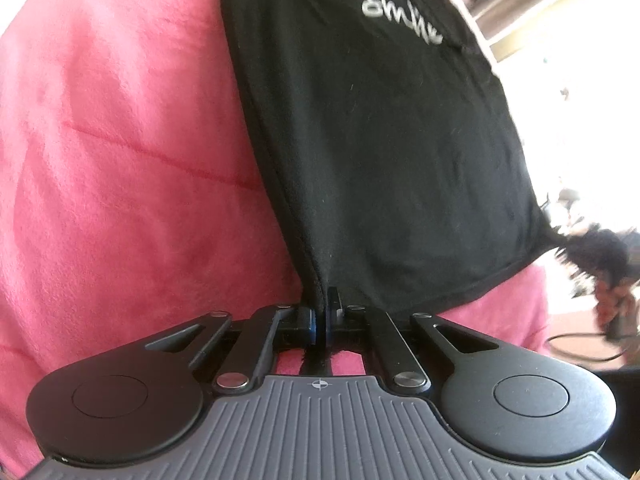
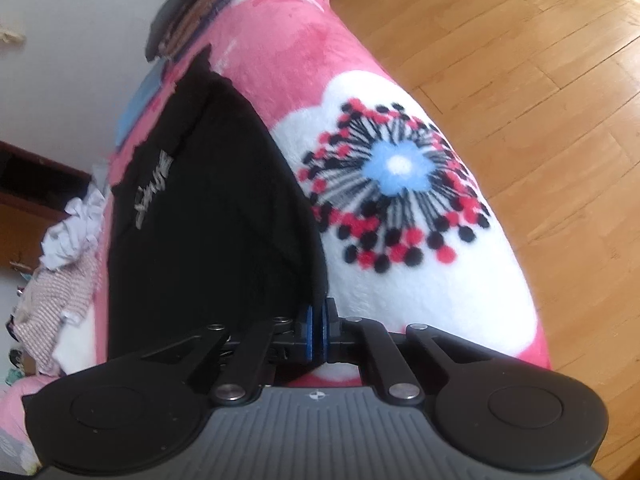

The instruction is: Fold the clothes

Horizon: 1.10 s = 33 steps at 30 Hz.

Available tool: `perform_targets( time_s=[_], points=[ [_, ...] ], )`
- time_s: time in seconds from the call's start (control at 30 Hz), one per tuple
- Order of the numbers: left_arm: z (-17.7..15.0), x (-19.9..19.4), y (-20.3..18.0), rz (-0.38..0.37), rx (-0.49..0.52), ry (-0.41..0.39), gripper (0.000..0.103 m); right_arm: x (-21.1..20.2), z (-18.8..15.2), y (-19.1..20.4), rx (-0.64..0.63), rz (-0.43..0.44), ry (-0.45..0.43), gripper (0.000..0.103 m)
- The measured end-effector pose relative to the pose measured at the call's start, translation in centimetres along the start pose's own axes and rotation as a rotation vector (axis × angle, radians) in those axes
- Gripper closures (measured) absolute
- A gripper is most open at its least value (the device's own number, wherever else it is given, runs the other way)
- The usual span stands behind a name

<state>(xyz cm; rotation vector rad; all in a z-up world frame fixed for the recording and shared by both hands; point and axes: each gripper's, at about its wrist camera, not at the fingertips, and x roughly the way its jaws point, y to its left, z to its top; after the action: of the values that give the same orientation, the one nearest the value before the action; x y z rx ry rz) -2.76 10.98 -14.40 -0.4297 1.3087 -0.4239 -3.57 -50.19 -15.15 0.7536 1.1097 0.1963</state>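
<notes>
Both tongs are pinched tight on the black shirt's near corners: left gripper, right gripper. Shirt lies on the pink blanket; crumpled laundry heaps beside it, folded stack beyond.

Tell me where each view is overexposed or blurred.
Left wrist view: the window area at right is blown out white, and the right gripper is smeared by motion blur. Right wrist view: evenly lit, soft overall; the black shirt lettering is blurred, and fisheye bends the wooden floor.
</notes>
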Motion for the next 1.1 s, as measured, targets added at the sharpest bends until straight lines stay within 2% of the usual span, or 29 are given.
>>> perform_targets(
  time_s=[0.2, 0.37, 0.77, 0.9, 1.1],
  points=[
    [2.0, -2.3, 1.1, -0.097, -0.118, -0.068, 0.102, -1.1, 1.8, 2.4, -0.001, 0.07, -0.061, 0.099],
    [4.6, -4.1, 0.9, -0.13, -0.133, -0.15, 0.102, -1.3, 4.2, 5.2, -0.018, 0.119, -0.102, 0.099],
    [13.6, -5.3, 1.0, -0.129, -0.137, -0.373, 0.102, 1.9, 13.5, 13.7, -0.154, 0.133, -0.163, 0.099],
    [17.1, -5.1, 1.8, -0.127, -0.19, -0.443, 0.102, 3.9, 16.5, 16.1, -0.16, 0.134, -0.194, 0.099],
    [22.4, -4.5, 2.7, -0.128, -0.208, -0.538, 0.102, 7.7, 21.0, 18.6, -0.161, 0.124, -0.238, 0.099]
  ],
)
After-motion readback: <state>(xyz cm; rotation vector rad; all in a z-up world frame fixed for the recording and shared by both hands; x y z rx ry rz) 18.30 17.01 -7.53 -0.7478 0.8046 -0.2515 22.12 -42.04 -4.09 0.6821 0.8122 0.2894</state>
